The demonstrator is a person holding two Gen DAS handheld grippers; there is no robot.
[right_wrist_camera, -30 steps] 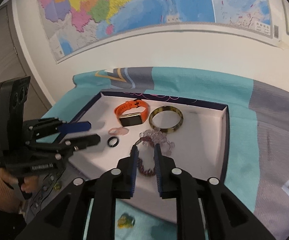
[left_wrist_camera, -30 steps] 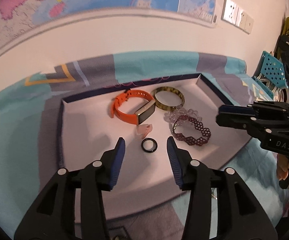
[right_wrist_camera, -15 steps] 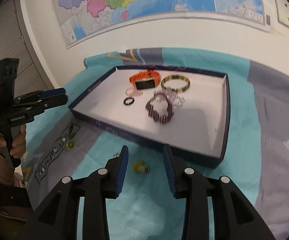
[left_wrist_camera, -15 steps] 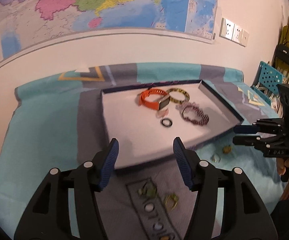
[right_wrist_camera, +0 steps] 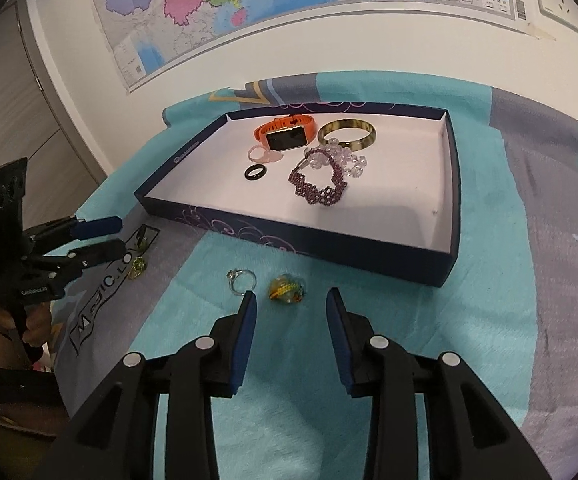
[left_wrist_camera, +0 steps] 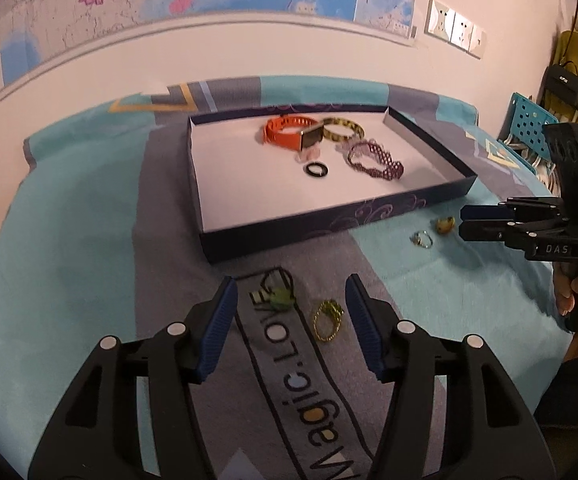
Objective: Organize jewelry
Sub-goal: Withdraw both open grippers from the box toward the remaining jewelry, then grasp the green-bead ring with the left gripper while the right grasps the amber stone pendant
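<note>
Hovering empty, both open: left hand-held gripper [left_wrist_camera: 289,316] wide over gold ring [left_wrist_camera: 327,319], right [right_wrist_camera: 289,314] narrower, yellow ring [right_wrist_camera: 286,289] at 12 o'clock. Tiny rings may slip into plush cloth [right_wrist_camera: 369,288]; tray [right_wrist_camera: 301,236] beyond.

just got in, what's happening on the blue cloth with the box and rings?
A person holds a two-finger tool in each hand, sorting jewelry into the navy box. The orange watch, bangle, purple bracelet and black ring already lie inside. Both tools are open and empty. The left tool hovers over a green ring and a gold ring; the right tool over a silver ring and a yellow-green ring.
</note>
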